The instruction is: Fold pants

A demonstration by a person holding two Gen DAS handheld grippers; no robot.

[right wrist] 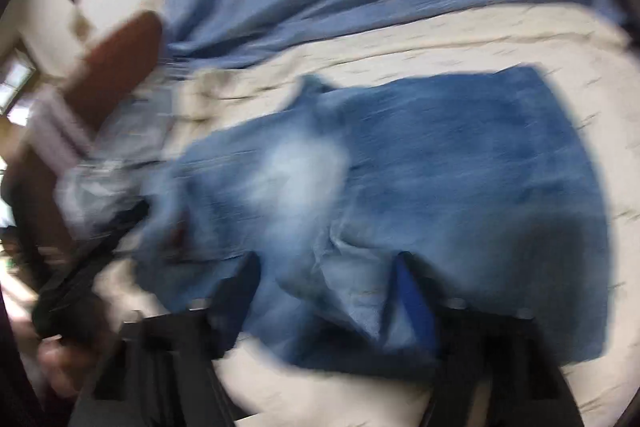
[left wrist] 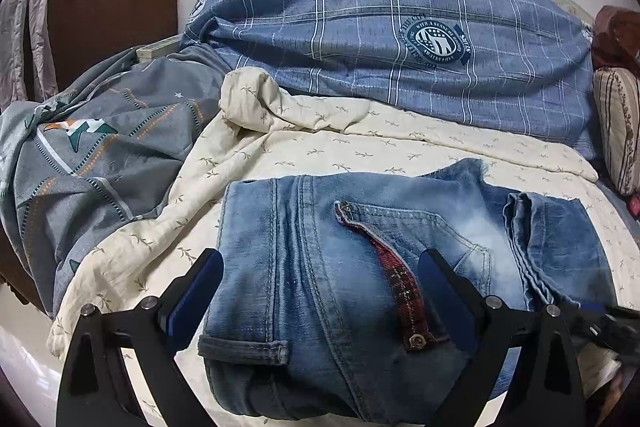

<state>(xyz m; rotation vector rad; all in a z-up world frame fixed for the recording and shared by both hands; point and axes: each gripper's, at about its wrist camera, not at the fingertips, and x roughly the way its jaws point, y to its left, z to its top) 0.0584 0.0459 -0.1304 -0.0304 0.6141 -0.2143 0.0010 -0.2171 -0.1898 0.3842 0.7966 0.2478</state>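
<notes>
Fingers [left wrist: 200,291] of the left gripper [left wrist: 322,287]: spread wide, straddling the waistband end of the jeans [left wrist: 320,267], pads clear of the denim. Fingers [right wrist: 412,291] of the right gripper [right wrist: 326,287]: apart, blurred, over a raised fold of the jeans [right wrist: 400,167], nothing clamped. Jeans: faded blue, folded, lying on a cream leaf-print sheet [left wrist: 360,151] on the bed. Left of them, a grey star-print quilt [left wrist: 100,147]. Beyond, a blue checked duvet [left wrist: 380,27] against the wall.

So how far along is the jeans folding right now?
Mostly done: the jeans lie folded into a compact stack on the cream sheet. In hand: nothing; the left gripper and right gripper both stand open over the denim. Left: perhaps tidying the leg ends sticking out.
</notes>
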